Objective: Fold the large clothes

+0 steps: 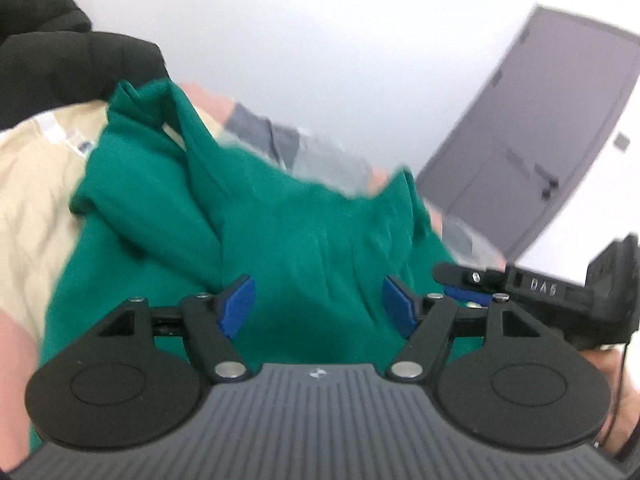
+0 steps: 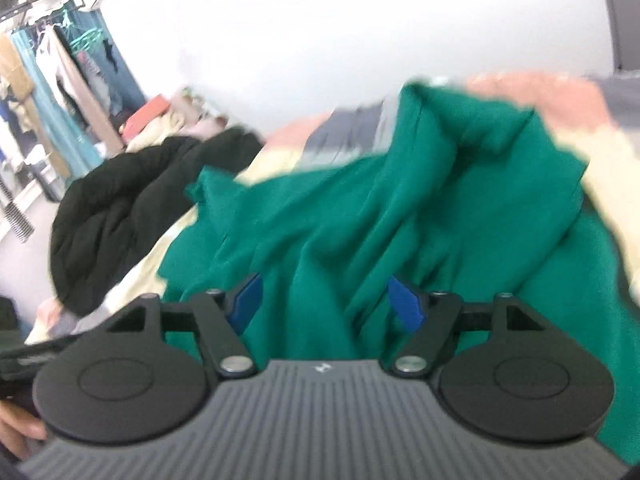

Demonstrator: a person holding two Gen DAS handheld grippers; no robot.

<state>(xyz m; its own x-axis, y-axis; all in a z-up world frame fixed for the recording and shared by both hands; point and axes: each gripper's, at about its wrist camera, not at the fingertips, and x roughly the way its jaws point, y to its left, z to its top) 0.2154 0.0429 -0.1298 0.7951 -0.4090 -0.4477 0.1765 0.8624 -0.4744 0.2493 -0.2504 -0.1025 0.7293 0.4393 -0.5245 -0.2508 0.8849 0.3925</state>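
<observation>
— How far is the folding?

— I think it is only starting. The green garment [image 1: 280, 232] lies crumpled on the bed [image 1: 28, 200], beside a black jacket [image 2: 120, 204], with no neat fold yet.

— And your tools?

— My left gripper [image 1: 318, 306] and right gripper [image 2: 326, 304] both stand wide over the cloth, holding nothing.

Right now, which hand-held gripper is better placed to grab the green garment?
Neither clearly. The left hand-held gripper and right hand-held gripper are both open over the crumpled green garment; right, marginally, faces a raised fold.
</observation>
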